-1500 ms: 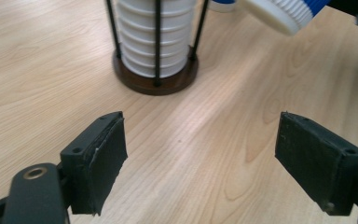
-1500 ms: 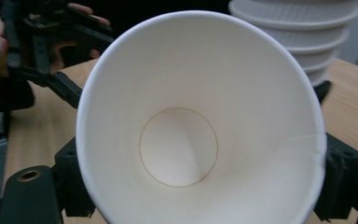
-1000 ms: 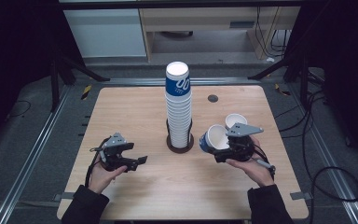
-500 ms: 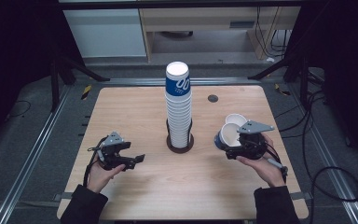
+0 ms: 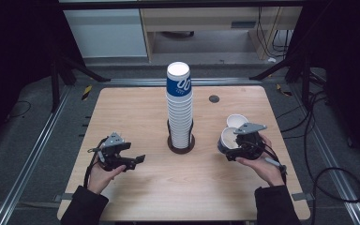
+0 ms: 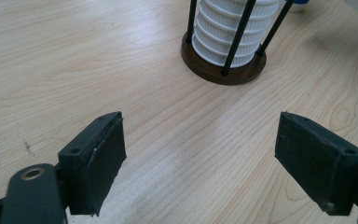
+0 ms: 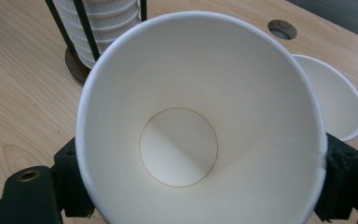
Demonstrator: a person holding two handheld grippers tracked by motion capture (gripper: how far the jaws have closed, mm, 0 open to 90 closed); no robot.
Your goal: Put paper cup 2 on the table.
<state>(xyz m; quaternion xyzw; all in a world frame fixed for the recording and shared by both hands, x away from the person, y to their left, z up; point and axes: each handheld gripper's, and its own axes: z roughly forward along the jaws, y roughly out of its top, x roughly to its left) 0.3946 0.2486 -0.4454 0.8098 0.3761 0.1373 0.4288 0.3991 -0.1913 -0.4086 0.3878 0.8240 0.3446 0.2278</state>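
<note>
Paper cup (image 7: 191,126), white inside with a blue outer wall, single item: held between the jaws of the right gripper (image 5: 243,144), tipped on its side so its open mouth faces the gripper's camera, above the wooden table (image 5: 136,108) toward its right edge. The jaws pinch it across the wall on opposite sides; the rim reads faintly out of round, with a crease line near the right jaw. Handling, as a judgement: very light, thin-walled and easily crushed, smooth enough to slip if the squeeze is slack; best taken just below the rolled rim, where the wall is stiffest, with light pressure only. Second paper cup (image 5: 236,121): upright on the table just beyond the held one, near or touching it; which cannot be told. Stack of paper cups (image 5: 178,108): tall, nested, the topmost showing a blue printed band, standing at the table's centre in a dark round-based holder (image 5: 181,144) with thin upright rods. Left gripper (image 5: 138,159): low over the table's left side, jaws spread wide with nothing between them, pointed toward the holder. Small dark round grommet (image 5: 213,99): set in the tabletop behind and right of the stack.
</note>
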